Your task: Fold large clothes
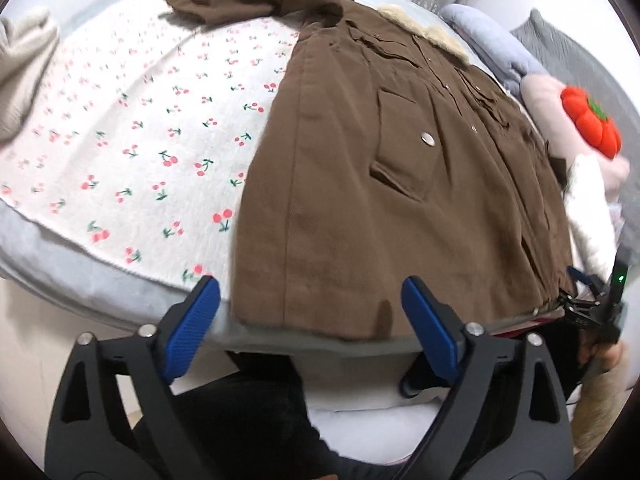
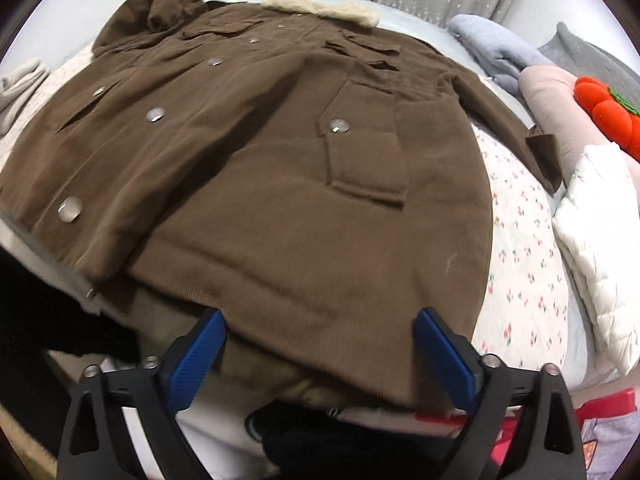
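A large brown coat (image 1: pixel 360 184) with metal snaps, flap pockets and a cream fur collar (image 1: pixel 424 28) lies spread front-up on the bed. It fills the right wrist view (image 2: pixel 248 168), collar (image 2: pixel 324 8) at the far end, hem at the near edge. My left gripper (image 1: pixel 312 304) is open and empty, jaws wide, just over the coat's hem at its left side. My right gripper (image 2: pixel 320 340) is open and empty over the hem at the coat's right side. The right gripper also shows at the right edge of the left wrist view (image 1: pixel 592 300).
A white cherry-print blanket (image 1: pixel 132 132) covers the bed under the coat. A beige garment (image 1: pixel 24 68) lies far left. A grey-blue cloth (image 2: pixel 492 48), a pink cushion with an orange pumpkin plush (image 2: pixel 612 112) and a white quilted jacket (image 2: pixel 600 248) lie to the right.
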Tool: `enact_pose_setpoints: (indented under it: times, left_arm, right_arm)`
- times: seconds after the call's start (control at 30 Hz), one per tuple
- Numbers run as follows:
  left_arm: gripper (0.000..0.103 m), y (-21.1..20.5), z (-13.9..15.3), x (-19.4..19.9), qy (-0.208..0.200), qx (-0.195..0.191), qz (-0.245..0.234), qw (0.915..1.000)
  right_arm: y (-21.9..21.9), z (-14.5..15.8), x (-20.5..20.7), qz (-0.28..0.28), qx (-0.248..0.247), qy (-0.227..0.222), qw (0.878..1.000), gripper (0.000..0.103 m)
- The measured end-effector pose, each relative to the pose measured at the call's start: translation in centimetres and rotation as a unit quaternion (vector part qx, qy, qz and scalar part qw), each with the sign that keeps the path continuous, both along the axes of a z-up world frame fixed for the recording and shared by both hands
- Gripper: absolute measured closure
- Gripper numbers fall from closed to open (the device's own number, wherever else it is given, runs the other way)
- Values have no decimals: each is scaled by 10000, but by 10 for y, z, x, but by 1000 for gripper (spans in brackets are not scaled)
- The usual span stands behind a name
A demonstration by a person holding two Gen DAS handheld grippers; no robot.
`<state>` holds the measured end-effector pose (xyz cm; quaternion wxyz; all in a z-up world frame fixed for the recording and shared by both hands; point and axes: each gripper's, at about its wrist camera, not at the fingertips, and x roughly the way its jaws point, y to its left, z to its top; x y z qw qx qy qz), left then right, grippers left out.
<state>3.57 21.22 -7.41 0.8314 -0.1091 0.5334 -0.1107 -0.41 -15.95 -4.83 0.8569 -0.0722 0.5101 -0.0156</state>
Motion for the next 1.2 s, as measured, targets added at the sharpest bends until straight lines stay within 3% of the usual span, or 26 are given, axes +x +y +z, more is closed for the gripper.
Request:
enact_pose_setpoints:
  times: [0.07, 0.1, 0.17, 0.2, 0.23, 0.27, 0.37, 0.5, 0.57, 0.63, 0.7, 0.77, 0.87, 0.93, 1.0, 1.2]
  left_arm:
    - [25, 6, -12, 12, 262, -331, 112, 9990]
    - [29, 7, -16, 16, 388, -459, 164, 9981]
    - [42, 7, -18, 20, 480, -504, 219, 9973]
    - [62, 5, -16, 20, 461, -464, 178, 9977]
    - [79, 3, -12, 19, 397, -445, 152, 9981]
    - [83, 2, -7, 17, 317, -385, 154, 9986]
    - [86, 1, 13, 3, -5, -146, 149, 9998]
    - [87, 2, 24, -2, -142, 79, 224, 9996]
    - [87, -1, 14, 2, 37, 388, 163, 9991]
    - [87, -6, -7, 9, 333, 738, 86, 9967]
    - [87, -9, -18, 15, 510, 859, 57, 9950]
    - [85, -10, -12, 17, 507, 930, 19, 9944]
    - [71, -10, -1, 17, 435, 1103, 5, 9929]
    - [48, -10, 7, 16, 362, 1221, -3, 9919]
    - [32, -5, 15, 17, 229, 1201, 31, 9925]
    - [19, 13, 49, 52, -239, 1096, 306, 9932]
  right_arm:
    - [-9, 1, 8, -33, 504, -106, 9987, 37]
    - [-12, 2, 11, -15, 732, -155, 9972, 51]
    - [-16, 8, 14, 72, 1000, -244, 9947, 73]
    - [-19, 14, 14, 106, 1101, -308, 9934, 83]
    - [-21, 19, 12, 133, 1143, -352, 9927, 87]
    - [-25, 26, 10, 163, 1173, -409, 9921, 88]
    - [-34, 48, -3, 238, 1105, -541, 9921, 91]
    - [-51, 68, -26, 151, 887, -498, 9947, 93]
    - [-59, 56, -23, 51, 710, -160, 9973, 93]
    - [-58, 27, -16, 24, 602, 460, 9971, 93]
    - [-54, -2, -7, 29, 432, 954, 9945, 93]
    - [-49, -12, 2, 42, 287, 1154, 9929, 91]
    - [-47, -3, 6, 92, 364, 1328, 9904, 75]
    - [-49, 5, 7, 139, 590, 1424, 9879, 50]
    - [-53, 21, 4, 186, 813, 1369, 9871, 40]
    - [-58, 84, 18, 307, 1345, 774, 9874, 23]
